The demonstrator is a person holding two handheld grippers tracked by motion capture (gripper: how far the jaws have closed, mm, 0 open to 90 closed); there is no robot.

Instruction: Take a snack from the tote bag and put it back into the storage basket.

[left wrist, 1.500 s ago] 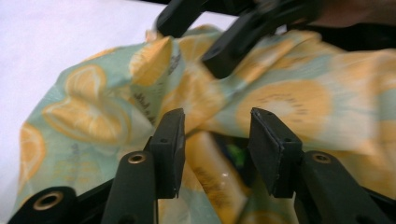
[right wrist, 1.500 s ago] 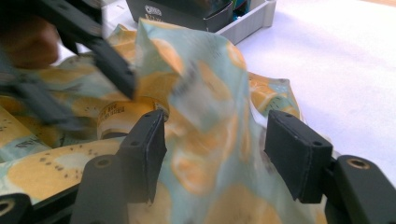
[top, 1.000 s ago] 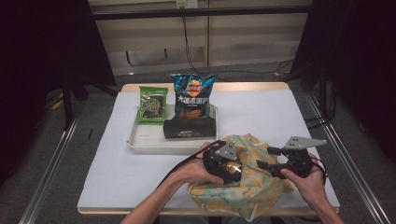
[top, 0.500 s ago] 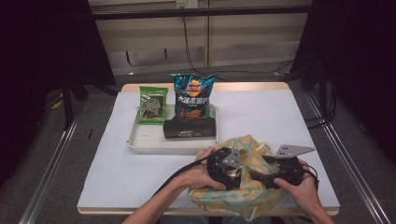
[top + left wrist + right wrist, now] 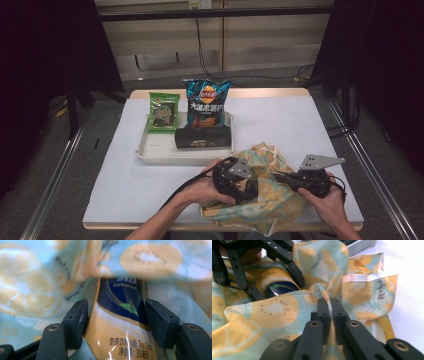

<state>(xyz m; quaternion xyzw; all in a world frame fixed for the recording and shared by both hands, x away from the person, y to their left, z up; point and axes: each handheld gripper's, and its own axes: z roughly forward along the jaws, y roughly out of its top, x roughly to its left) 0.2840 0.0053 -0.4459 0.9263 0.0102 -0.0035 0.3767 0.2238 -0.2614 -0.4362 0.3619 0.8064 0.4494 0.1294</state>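
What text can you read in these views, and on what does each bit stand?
"Milk Tea" and "300": on the yellow and dark blue milk tea bottle, with Chinese characters beside them.
Large Chinese characters: on the blue crisp bag; its round logo is too small to read.
Green snack packet, black box: print too small.
Script on the fruit-patterned cloth bag: blurred.

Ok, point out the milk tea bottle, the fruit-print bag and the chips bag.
milk tea bottle (image 5: 120,325): left gripper view, label on its body.
fruit-print bag (image 5: 274,308): right gripper view, kiwi-slice print on its cloth.
chips bag (image 5: 206,102): high view, middle of its front.
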